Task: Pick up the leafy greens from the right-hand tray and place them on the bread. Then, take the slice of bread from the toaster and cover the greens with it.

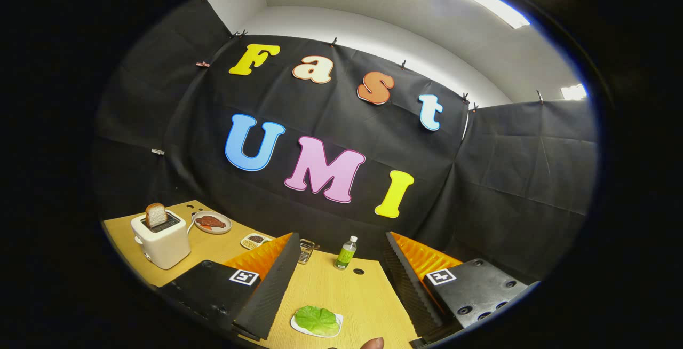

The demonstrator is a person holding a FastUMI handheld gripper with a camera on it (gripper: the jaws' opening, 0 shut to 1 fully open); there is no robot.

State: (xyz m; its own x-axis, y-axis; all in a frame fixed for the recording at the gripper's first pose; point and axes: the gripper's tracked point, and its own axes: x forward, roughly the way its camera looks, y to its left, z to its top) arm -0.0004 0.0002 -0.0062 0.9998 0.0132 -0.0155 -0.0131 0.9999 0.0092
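The leafy greens (pixel 317 319) lie on a small white tray (pixel 338 320) on the wooden table, low between my two fingers and closer to the left one. My gripper (pixel 340 270) is open, its fingers wide apart and above the table, touching nothing. A white toaster (pixel 161 240) stands far off beyond the left finger, with a slice of bread (pixel 155 214) sticking up from its slot. Behind the toaster sits a round plate (pixel 212 222) holding something brown and reddish.
A small green bottle (pixel 346 253) stands upright ahead between the fingers. A metal clip-like object (pixel 306 250) lies by the left finger's tip. A small divided dish (pixel 255 240) of grains sits past the left finger. A person's fingertip (pixel 372 343) shows near the tray.
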